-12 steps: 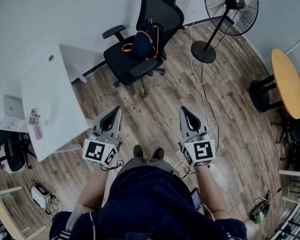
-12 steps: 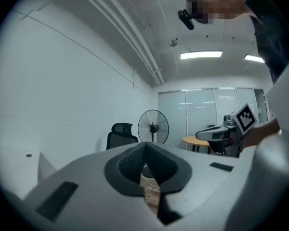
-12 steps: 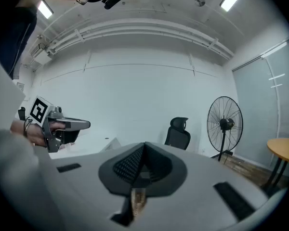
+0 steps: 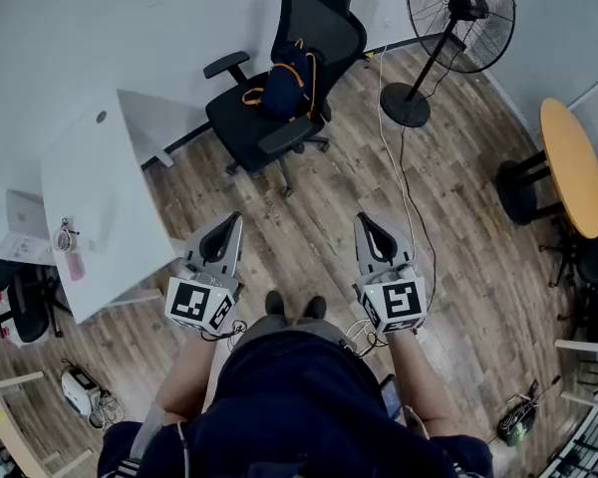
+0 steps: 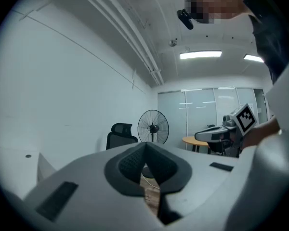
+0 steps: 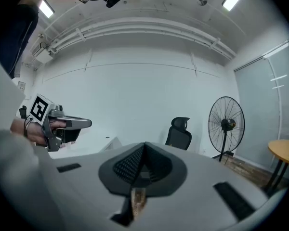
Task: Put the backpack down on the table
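Note:
A dark blue backpack [image 4: 284, 86] with orange trim rests on the seat of a black office chair [image 4: 297, 43] across the wooden floor. The white table [image 4: 100, 192] stands at the left. My left gripper [image 4: 231, 218] and right gripper [image 4: 364, 219] are held side by side in front of the person, well short of the chair. Both are shut with nothing between their jaws. In the left gripper view the shut jaws [image 5: 145, 144] point towards the chair's headrest [image 5: 120, 134]; the backpack is hidden there. The right gripper view shows its shut jaws [image 6: 144, 146] and the chair [image 6: 179, 131].
A standing fan [image 4: 456, 18] with a floor cable [image 4: 404, 182] stands right of the chair. A round wooden table [image 4: 573, 162] is at the far right. A pink bottle [image 4: 72, 252] and white box [image 4: 20, 222] are by the white table's near end.

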